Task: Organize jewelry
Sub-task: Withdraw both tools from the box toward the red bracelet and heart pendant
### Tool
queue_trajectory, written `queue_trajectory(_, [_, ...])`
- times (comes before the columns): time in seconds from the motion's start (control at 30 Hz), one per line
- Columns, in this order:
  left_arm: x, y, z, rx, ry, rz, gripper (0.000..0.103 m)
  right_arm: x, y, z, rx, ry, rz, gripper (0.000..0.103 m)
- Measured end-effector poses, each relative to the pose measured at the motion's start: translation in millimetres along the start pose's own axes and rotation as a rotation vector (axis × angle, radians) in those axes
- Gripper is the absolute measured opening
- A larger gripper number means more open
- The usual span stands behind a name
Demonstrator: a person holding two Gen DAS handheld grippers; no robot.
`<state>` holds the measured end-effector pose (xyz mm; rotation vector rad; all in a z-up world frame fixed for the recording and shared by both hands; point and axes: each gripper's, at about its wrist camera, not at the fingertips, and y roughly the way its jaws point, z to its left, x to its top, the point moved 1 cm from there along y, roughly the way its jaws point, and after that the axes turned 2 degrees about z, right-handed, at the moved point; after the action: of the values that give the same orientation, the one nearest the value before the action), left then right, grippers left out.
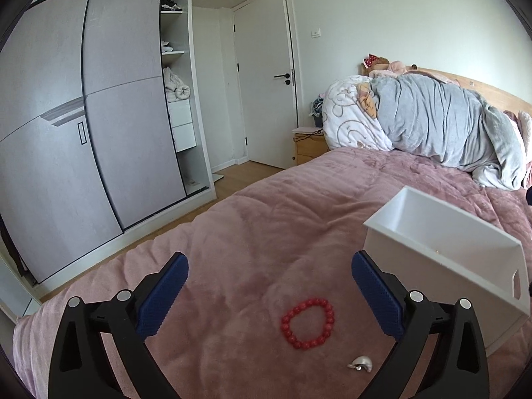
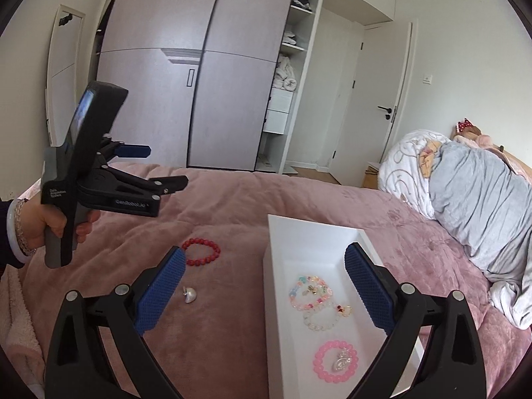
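Blue-padded left tool (image 1: 269, 286) hangs wide apart and empty, as does the right tool (image 2: 264, 281). Just ahead of the left one on the pink plush bedspread (image 1: 232, 232) lies a red beaded bracelet (image 1: 308, 323): light, floppy, likely to roll, so best pinched across one side. A small silver heart charm (image 1: 360, 364) sits nearer; the white plastic tray (image 1: 392, 249) stands to its right.

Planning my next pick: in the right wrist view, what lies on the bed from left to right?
Left gripper held above the bed, red bead bracelet, silver heart pendant, white tray, grey duvet.
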<state>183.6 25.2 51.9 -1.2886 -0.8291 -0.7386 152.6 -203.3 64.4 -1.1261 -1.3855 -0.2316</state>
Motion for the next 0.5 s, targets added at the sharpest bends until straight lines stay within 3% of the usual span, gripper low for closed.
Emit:
queue_trajectory(0.2, [-33.9,25.4,9.2,-0.057,-0.07,0.024,0.099,-6.0,15.8,32.4,0.084,-0.087,0.019,0.093])
queue_trajectory(0.37, [-53.4,48.7,4.3,-0.13,-0.025,0.071,0.099,-15.6,44.8,53.8,0.156,-0.118,0.098,0.084])
queue_trajectory(0.5, [-60.1,68.3,-0.2,-0.178,-0.009,0.114,0.099,-26.1,65.8,71.5,0.166,-0.163,0.136,0.08])
